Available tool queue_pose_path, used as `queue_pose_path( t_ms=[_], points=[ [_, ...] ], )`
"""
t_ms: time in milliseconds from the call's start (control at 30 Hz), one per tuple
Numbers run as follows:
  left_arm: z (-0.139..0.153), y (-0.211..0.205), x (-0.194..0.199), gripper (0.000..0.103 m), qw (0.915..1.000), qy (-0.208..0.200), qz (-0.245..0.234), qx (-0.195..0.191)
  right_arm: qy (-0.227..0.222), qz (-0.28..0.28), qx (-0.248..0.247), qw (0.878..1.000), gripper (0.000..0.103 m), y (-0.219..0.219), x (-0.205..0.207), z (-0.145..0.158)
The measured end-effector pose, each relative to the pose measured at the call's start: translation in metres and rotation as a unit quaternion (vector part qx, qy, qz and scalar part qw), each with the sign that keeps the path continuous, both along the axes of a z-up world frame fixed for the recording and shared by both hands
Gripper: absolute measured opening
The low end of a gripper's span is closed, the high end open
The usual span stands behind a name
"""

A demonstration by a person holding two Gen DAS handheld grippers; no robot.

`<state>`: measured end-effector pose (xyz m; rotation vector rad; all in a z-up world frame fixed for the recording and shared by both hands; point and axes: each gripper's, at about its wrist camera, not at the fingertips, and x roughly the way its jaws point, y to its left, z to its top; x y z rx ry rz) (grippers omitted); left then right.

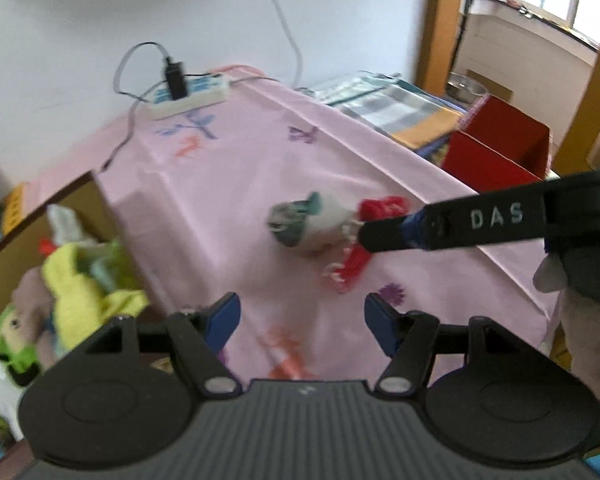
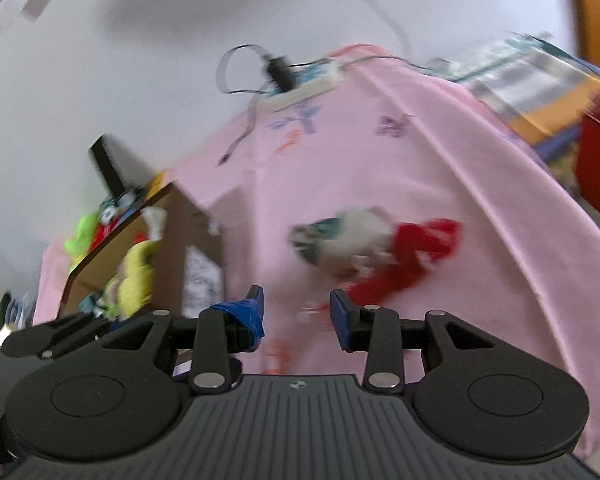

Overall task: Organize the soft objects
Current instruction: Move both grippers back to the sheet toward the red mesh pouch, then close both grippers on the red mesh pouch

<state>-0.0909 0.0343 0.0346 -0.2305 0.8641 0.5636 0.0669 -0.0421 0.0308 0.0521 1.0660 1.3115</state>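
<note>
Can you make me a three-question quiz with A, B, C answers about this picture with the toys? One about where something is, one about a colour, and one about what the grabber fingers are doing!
1. Where is the yellow soft toy?
A. In the cardboard box
B. On the power strip
C. In the red box

2. What colour is the cloth over the table?
A. Green
B. Pink
C. Black

3. What is between the fingers of the left gripper?
A. The white and red plush toy
B. A cable
C. Nothing, they stand apart

Answers:
1 A: the yellow toy sits among other toys inside the brown box at the left.
2 B: the cloth is pink with small printed shapes.
3 C: only pink cloth shows between the blue pads, and the plush lies farther off on the table.
</note>
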Motion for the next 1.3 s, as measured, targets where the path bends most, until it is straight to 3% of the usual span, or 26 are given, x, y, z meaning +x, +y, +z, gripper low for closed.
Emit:
queue_pose_path(
  t_ms=[267,633,800,833,867,1300],
  points=[
    [-0.021,-0.004,0.042,0.059,0.9992,-0.008,-0.040,0.003,0.049,-0.063,-0.017,0.997,0.020,-0.020,0.042,-0.033],
    [-0.059,0.016,0.094,0.060,0.9985,0.007,-0.055,-0.004,0.105,-0.081,-0.027,0.991,0.020,-0.009,0.076,-0.063],
    [-0.080,0.029,0.107,0.042,0.9969,0.020,-0.052,-0.055,0.114,-0.064,-0.036,0.991,0.020,0.006,0.082,-0.070],
    [-0.083,0.030,0.110,0.032,0.9965,0.022,-0.052,-0.061,0.117,-0.061,-0.038,0.991,0.020,0.009,0.083,-0.071],
    [-0.085,0.032,0.112,0.029,0.9965,0.025,-0.051,-0.061,0.120,-0.057,-0.039,0.990,0.020,0.012,0.084,-0.073],
    [-0.091,0.037,0.125,0.019,0.9954,0.013,-0.050,-0.080,0.125,-0.010,-0.056,0.991,0.021,0.049,0.084,-0.089]
  ],
)
